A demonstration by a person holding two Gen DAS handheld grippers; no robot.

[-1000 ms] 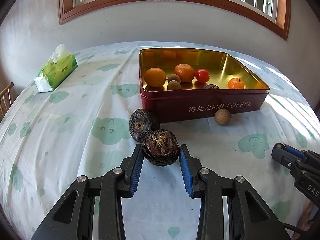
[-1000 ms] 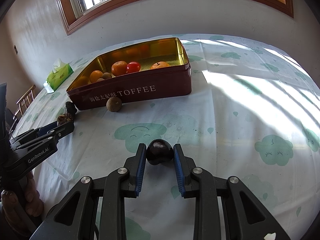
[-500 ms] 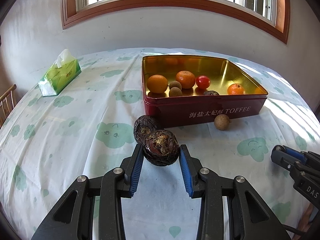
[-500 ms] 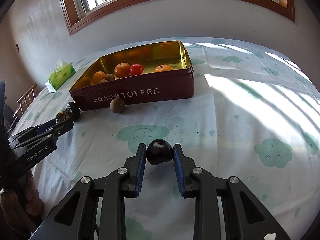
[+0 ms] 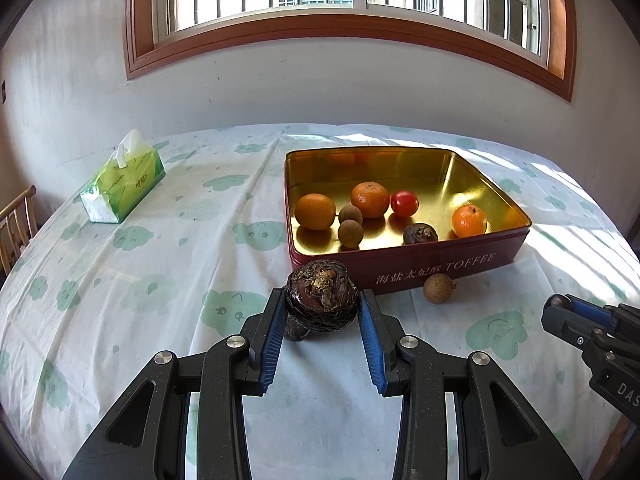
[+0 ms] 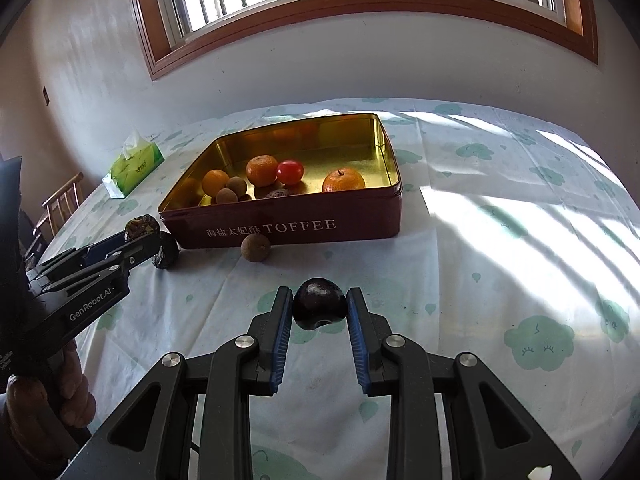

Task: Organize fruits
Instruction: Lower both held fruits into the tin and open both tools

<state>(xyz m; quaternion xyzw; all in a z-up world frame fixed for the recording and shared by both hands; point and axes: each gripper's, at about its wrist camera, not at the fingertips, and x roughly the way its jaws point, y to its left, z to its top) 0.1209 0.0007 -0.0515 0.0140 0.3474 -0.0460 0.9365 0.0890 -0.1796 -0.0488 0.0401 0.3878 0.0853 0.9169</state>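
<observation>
1. At the far left a green tissue pack (image 5: 124, 181) sat on the bench (image 5: 160, 280), well apart from everything else.
2. The left gripper (image 5: 322, 316) had its fingers pinching a wrinkled dark fruit (image 5: 322, 302), held near the tin's front left corner. Another dark fruit (image 6: 166, 254) lay on the cloth just below it.
3. The red tin (image 5: 440, 270) held three oranges, a red tomato, two brown fruits and one dark fruit.
4. A small brown fruit (image 5: 439, 288) rested on the bench just in front of the tin wall.
5. The right gripper (image 6: 319, 312) pinched a smooth dark fruit (image 6: 319, 309) between its fingers, near the bench.
6. Risks, to my eye: either round fruit could squirt out of the flat fingers, or a low carry could clip the tin's front wall.
7. The tin's back half and right side looked open for a drop; the sunlit bench to the right was bare.
</observation>
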